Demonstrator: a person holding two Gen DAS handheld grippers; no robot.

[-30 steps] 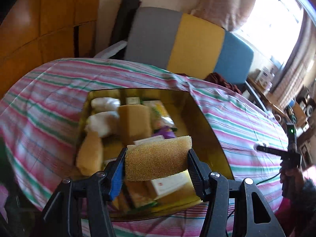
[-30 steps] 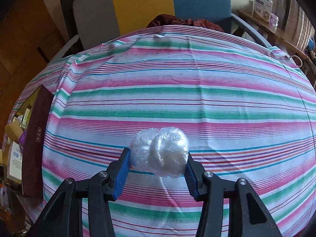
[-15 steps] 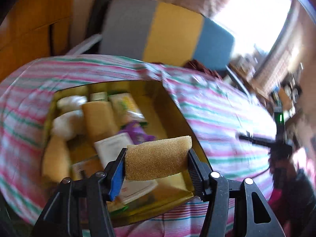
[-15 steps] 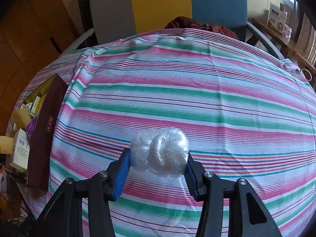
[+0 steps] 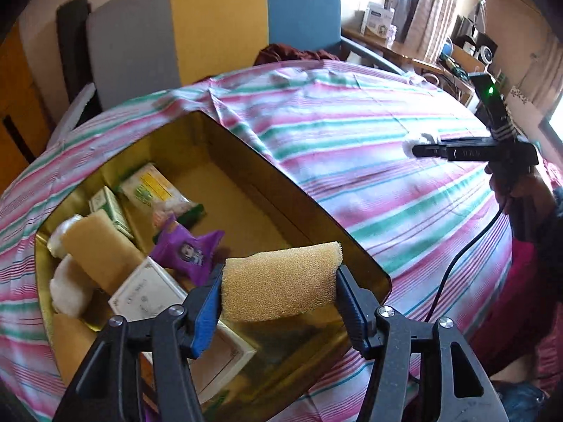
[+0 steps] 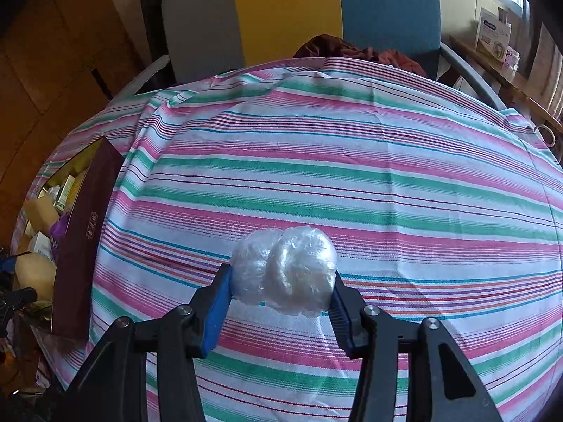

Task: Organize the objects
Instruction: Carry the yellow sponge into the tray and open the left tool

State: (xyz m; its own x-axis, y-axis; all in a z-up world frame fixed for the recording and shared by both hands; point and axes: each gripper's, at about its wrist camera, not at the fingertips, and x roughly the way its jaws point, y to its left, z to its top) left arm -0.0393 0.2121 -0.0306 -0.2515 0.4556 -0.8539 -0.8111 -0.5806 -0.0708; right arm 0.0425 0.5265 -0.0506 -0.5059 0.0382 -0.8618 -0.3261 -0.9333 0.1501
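Note:
My left gripper (image 5: 279, 290) is shut on a yellow sponge (image 5: 281, 281) and holds it above the near right corner of an open gold-lined box (image 5: 309, 211). The box holds another sponge (image 5: 98, 249), a purple packet (image 5: 186, 249), white bundles (image 5: 70, 288), small cartons and a white box (image 5: 147, 292). My right gripper (image 6: 281, 293) is shut on a clear crumpled plastic-wrap ball (image 6: 285, 270) above the striped tablecloth (image 6: 352, 176). The right gripper also shows in the left wrist view (image 5: 422, 147), out over the cloth. The box shows at the right wrist view's left edge (image 6: 84, 242).
A grey, yellow and blue chair (image 5: 211, 28) stands behind the table with a dark red cloth (image 5: 288, 52) on its seat. A desk with boxes and gadgets (image 5: 387, 21) lies to the far right. A black cable (image 5: 457, 263) hangs from the right gripper.
The left gripper has swung right with the sponge, from over the middle of the box to its near right corner. The right gripper has shifted slightly back and right, still holding the ball.

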